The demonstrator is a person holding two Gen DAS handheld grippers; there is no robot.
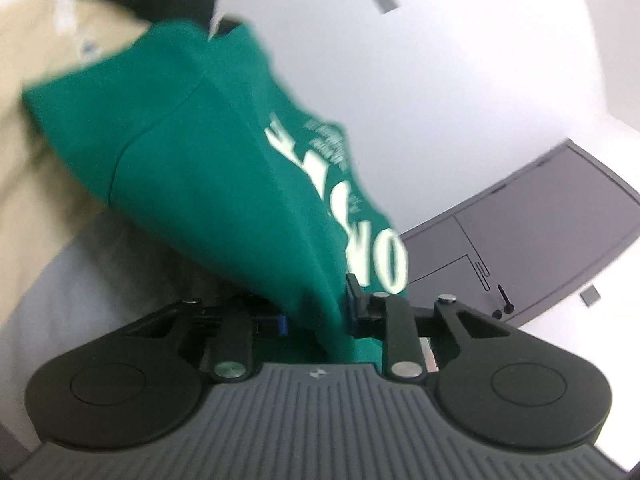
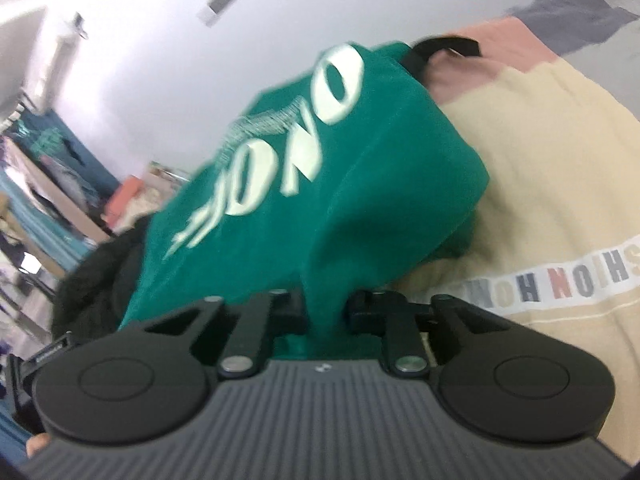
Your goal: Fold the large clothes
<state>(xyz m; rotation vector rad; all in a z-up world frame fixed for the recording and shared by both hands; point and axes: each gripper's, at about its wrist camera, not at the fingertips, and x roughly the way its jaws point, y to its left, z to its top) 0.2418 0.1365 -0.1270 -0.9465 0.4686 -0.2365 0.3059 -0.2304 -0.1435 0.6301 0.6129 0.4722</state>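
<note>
Nearest, the left gripper [image 1: 316,316] is pinching the green sweatshirt [image 1: 208,168] in narrowed jaws, cloth rising toward eleven o'clock. Likewise the right gripper [image 2: 326,312] is clamping it, cloth lying over a beige garment [image 2: 540,168] at two o'clock.

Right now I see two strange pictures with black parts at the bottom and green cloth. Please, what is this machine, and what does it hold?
These are two hand-held grippers, each with a camera looking along its fingers. One picture comes from the left gripper, the other from the right gripper. Both are shut on the same green sweatshirt with white letters, gathered between their black fingers and lifted. Under it lies a beige sweatshirt with a white stripe of coloured letters, plus pink and grey fabric.
</note>
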